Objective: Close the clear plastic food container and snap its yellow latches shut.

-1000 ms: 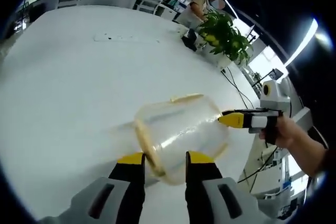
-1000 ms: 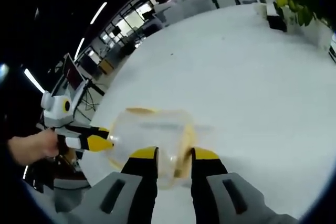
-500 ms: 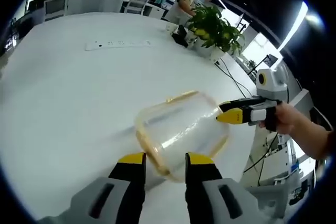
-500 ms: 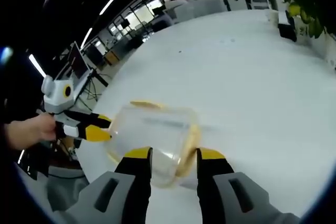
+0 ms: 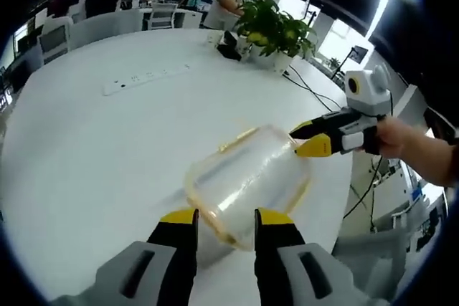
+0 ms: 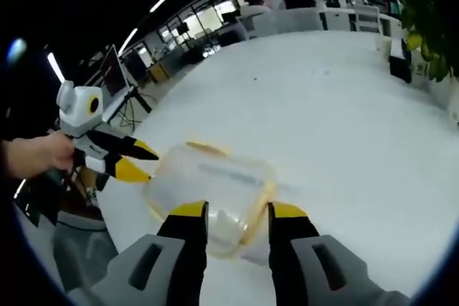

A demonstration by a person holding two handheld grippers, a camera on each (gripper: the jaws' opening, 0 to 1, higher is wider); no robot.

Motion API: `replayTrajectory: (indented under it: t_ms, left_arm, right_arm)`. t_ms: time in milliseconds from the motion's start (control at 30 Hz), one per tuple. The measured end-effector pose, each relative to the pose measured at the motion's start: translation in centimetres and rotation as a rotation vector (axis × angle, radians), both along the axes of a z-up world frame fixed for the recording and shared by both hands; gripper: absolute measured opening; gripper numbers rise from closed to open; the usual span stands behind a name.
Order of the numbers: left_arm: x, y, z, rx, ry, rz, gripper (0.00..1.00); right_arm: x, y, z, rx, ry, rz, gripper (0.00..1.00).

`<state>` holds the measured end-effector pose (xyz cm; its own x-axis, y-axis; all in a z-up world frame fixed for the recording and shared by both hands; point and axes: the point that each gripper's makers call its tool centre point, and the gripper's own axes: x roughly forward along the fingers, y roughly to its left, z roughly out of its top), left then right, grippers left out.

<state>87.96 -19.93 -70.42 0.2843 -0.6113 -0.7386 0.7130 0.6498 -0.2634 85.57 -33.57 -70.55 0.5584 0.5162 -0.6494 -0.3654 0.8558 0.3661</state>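
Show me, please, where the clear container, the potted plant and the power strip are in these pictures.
clear container (image 5: 247, 180), left gripper view, on its see-through side wall.
potted plant (image 5: 271, 28), left gripper view, on its leaves.
power strip (image 5: 145, 78), left gripper view, on its white top.

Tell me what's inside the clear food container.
Through the clear container nothing solid shows inside, only the white table seen through its walls. The near end is covered by the left tongs, so that part stays unknown.

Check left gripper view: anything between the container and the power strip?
Nothing. In the left gripper view, only bare white table lies between the clear container and the power strip.
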Motion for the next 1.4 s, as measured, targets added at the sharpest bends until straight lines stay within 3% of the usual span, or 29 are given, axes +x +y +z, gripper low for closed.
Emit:
replayTrajectory:
  t_ms: [367,733,967,1400]
  left_arm:
    - [0.6,-1.5,1.0,0.026,-0.074,-0.122,0.23]
    - [0.0,-4.1,1.2,0.031,-0.154,-0.342,0.22]
    - [-0.2,-5.0,1.0,0.031,-0.162,-0.410,0.22]
    - [0.5,-6.6,0.8,0.048,-0.193,-0.495,0.22]
  right_arm:
    - [0.5,0.1,0.8,-0.041,-0.083,0.053,0.24]
    - [0.4,2.2,0.8,-0.084,-0.145,0.192,0.22]
    - [0.6,2.3,0.6,-0.087,-0.145,0.213,0.21]
    - [0.6,3.8,0.3,-0.145,-0.178,0.335,0.20]
